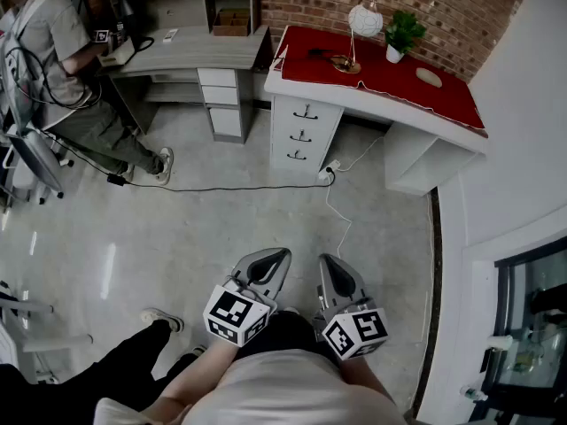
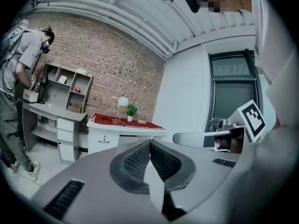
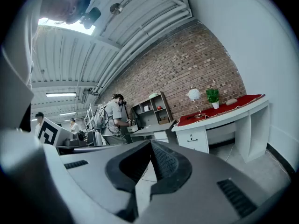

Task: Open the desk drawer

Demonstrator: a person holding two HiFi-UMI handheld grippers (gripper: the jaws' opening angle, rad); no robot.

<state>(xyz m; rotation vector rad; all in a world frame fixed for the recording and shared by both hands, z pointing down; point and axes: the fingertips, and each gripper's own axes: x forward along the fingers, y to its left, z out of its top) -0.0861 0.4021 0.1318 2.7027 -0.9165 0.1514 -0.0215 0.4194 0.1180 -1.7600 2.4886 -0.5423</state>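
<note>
Right now your left gripper (image 2: 149, 144) has its jaws pressed together, the ribbed pads meeting at the tips with nothing between them. Your right gripper (image 3: 150, 143) is the same: jaws closed and empty. You hold both close to your body, well apart from the white desk (image 1: 412, 153). Its worktop carries a red cloth (image 1: 381, 65), a white globe lamp (image 1: 364, 18) and a small green potted plant (image 1: 404, 30).

The column of three white drawers with dark handles (image 1: 301, 134) stands under the end of that desk nearer the grey desk (image 1: 190, 56). All three are pushed in, so you cannot see their contents.

Only the head view shows all three drawers stacked. The left gripper view shows just the top handle above the gripper's body. The right gripper view alone shows more people far off, beyond the person in a grey shirt (image 1: 62, 51) at the grey desk.
</note>
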